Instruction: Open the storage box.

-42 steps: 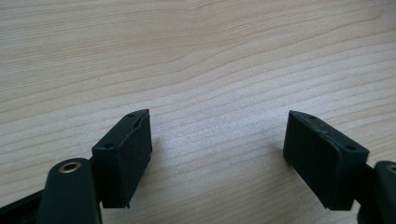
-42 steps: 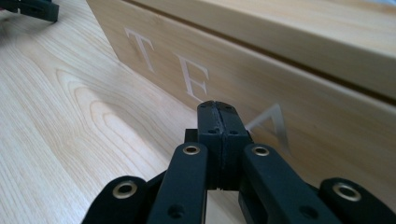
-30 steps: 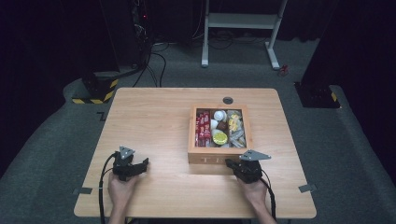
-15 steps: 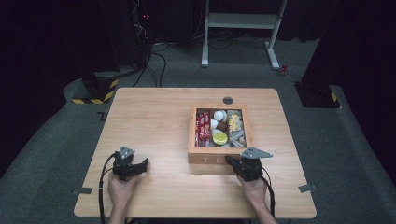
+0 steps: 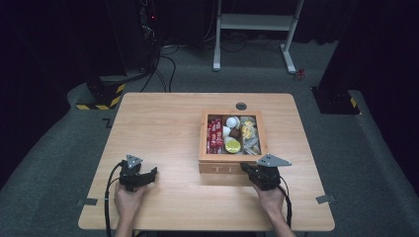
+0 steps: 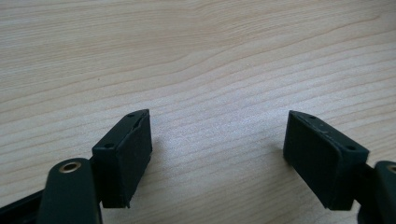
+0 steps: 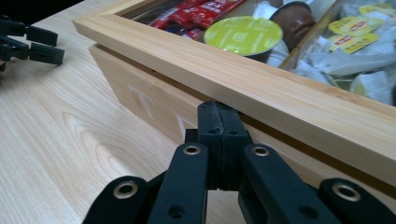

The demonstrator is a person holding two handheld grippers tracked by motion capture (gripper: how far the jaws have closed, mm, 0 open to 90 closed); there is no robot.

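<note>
I read the work in hand as opening the wooden box [image 5: 232, 160], and I judge it to be at its first stage.

The box sits right of centre in the high view, on the table [image 5: 163, 123], with its glazed lid [image 7: 243, 77] lying flat on the body. Through the lid I see red sachets [image 5: 215, 136], a yellow-green capsule [image 5: 232, 145], a brown capsule [image 7: 294, 18] and pale wrapped tea bags [image 5: 250, 138] in separate compartments.

Right gripper [image 5: 249, 170]: positioned at the lower right of the high view, at the near face of the box. In the right gripper view [image 7: 219, 116] its jaws are pressed together with nothing between them, and their tips sit at the seam just under the lid's front rail. I cannot tell whether the tips touch the wood or stop just short of it.

Left gripper [image 5: 148, 174]: resting at the lower left of the high view, well apart from the box. In the left gripper view [image 6: 217, 149] its jaws stand wide apart over bare table, gripping nothing.

Done, as far as I can judge: the right gripper is lined up with the lid edge.

Left to do: lift the lid, swing it back, and handle whatever contents are wanted. The left gripper has no part in the work yet; I expect it could steady the box body once the lid starts to rise.
</note>
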